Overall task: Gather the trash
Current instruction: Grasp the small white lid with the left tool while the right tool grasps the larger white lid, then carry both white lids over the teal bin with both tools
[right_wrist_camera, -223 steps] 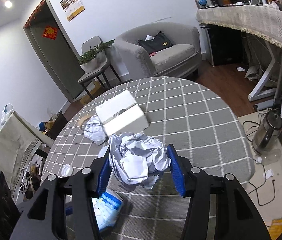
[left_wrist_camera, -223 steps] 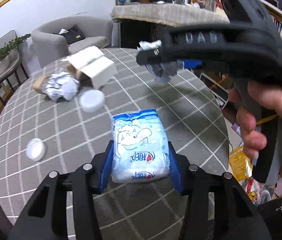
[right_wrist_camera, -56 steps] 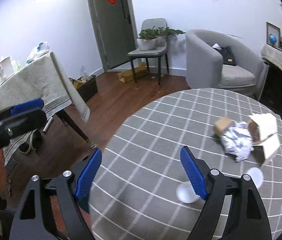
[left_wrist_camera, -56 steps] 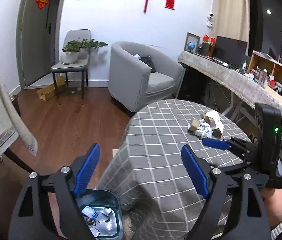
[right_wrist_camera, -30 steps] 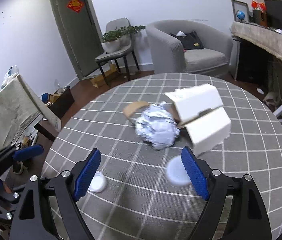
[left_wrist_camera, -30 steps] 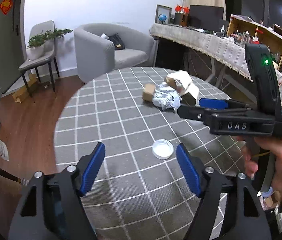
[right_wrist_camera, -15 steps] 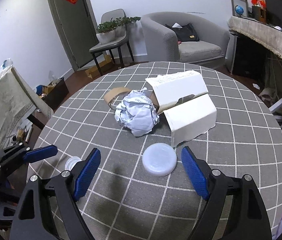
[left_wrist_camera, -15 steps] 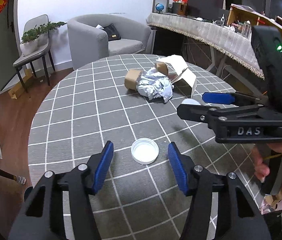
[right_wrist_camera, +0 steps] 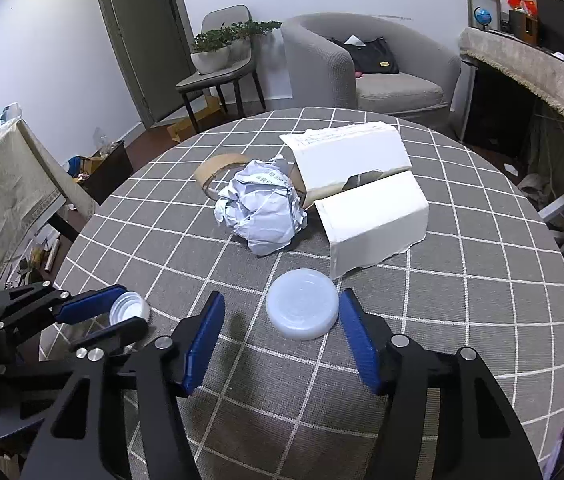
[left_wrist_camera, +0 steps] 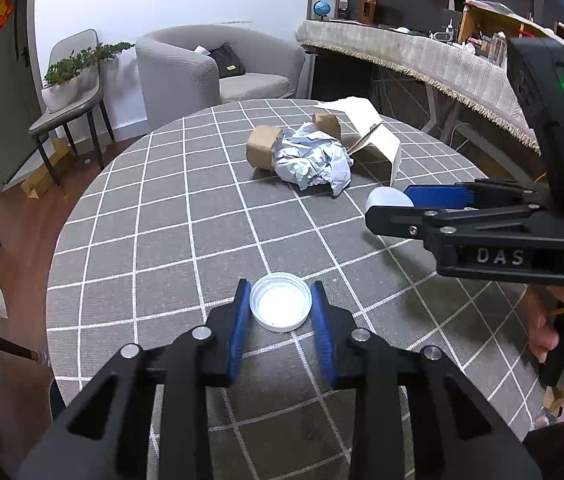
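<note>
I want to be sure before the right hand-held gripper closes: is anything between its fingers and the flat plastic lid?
Nothing visible. The flat plastic lid lies between the right hand-held gripper fingers, only bare tablecloth beside it.

In the left wrist view the right gripper (left_wrist_camera: 396,205) hides most of the pale lid (left_wrist_camera: 387,199) at 3 o'clock; print on the crumpled paper (right_wrist_camera: 261,211) is unreadable.

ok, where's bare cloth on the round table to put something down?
Free: the checked tablecloth on the door side of the crumpled white paper ball, and the edge behind the white torn carton. Crowded: centre pile, plus both lids, each flanked by gripper pads.
</note>
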